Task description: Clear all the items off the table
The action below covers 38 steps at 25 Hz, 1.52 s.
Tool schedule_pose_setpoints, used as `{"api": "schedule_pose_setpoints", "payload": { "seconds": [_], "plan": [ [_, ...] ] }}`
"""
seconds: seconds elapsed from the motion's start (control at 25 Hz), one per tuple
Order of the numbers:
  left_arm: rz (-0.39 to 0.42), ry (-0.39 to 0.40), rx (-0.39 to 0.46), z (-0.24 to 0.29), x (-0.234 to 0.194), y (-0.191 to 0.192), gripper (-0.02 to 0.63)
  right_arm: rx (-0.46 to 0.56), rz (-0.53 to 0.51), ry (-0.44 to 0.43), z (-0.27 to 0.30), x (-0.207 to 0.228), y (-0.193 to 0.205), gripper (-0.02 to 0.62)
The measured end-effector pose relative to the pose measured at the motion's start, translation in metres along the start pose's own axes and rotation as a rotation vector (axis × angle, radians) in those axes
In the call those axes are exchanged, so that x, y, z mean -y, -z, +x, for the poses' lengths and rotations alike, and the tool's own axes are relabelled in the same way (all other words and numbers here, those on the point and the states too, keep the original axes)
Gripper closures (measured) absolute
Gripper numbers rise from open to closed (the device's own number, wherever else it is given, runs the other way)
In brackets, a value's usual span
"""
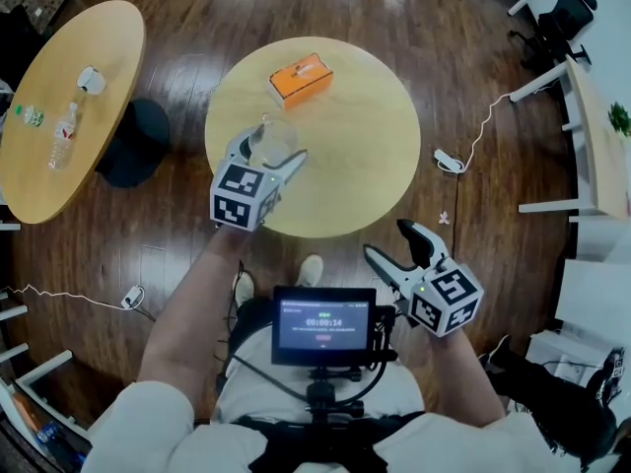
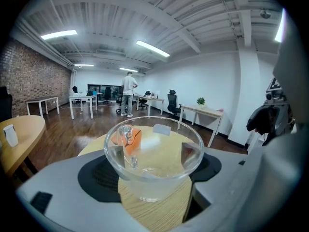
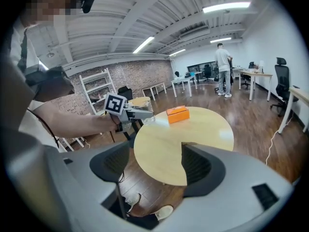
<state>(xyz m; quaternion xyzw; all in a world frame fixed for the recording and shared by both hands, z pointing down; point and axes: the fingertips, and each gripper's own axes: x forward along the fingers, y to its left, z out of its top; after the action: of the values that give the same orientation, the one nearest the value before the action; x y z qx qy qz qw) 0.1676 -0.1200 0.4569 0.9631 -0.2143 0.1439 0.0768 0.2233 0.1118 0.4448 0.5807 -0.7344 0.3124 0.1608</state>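
Cup (image 2: 153, 153) is clamped in left tool (image 1: 268, 154) at counter's (image 1: 365, 156) 9 o'clock, for removal; right tool (image 1: 399, 249) released, empty.

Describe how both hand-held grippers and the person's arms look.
The left hand-held gripper and the right hand-held gripper look alike. Each has a pale grey body and two curved jaws lined with black pads. At the back sits a white cube printed with black square markers, with a small green light beside it. The person wears short white sleeves, and the forearms are bare.
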Motion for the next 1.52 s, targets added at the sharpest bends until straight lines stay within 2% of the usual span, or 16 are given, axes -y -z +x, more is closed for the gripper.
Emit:
{"api": "schedule_pose_setpoints", "payload": {
  "seconds": [0.24,0.52,0.68,0.84,1.0,1.16,1.32,1.52],
  "plan": [
    [0.001,0.016,0.025,-0.009,0.002,-0.014,0.224,0.016,-0.028,-0.025,0.017,-0.003,-0.018,0.246],
    [0.011,0.022,0.016,-0.014,0.0,-0.013,0.224,0.021,-0.042,-0.044,0.026,-0.015,-0.027,0.247],
    [0.005,0.0,0.028,-0.021,-0.013,-0.02,0.224,0.019,-0.033,-0.048,0.026,-0.019,-0.025,0.247],
    [-0.024,-0.055,0.057,-0.037,-0.044,-0.031,0.224,0.01,-0.04,-0.069,0.032,-0.027,-0.029,0.247],
    [-0.057,-0.135,0.096,-0.065,-0.09,-0.041,0.224,-0.008,-0.079,-0.098,0.049,-0.04,-0.043,0.245],
    [-0.095,-0.207,0.132,-0.1,-0.156,-0.041,0.224,-0.025,-0.114,-0.105,0.082,-0.065,-0.065,0.247],
    [-0.118,-0.269,0.134,-0.148,-0.24,-0.028,0.224,-0.029,-0.145,-0.102,0.131,-0.103,-0.093,0.246],
    [-0.101,-0.346,0.085,-0.217,-0.36,-0.001,0.224,-0.025,-0.136,-0.103,0.194,-0.167,-0.132,0.246]
  ]
}}
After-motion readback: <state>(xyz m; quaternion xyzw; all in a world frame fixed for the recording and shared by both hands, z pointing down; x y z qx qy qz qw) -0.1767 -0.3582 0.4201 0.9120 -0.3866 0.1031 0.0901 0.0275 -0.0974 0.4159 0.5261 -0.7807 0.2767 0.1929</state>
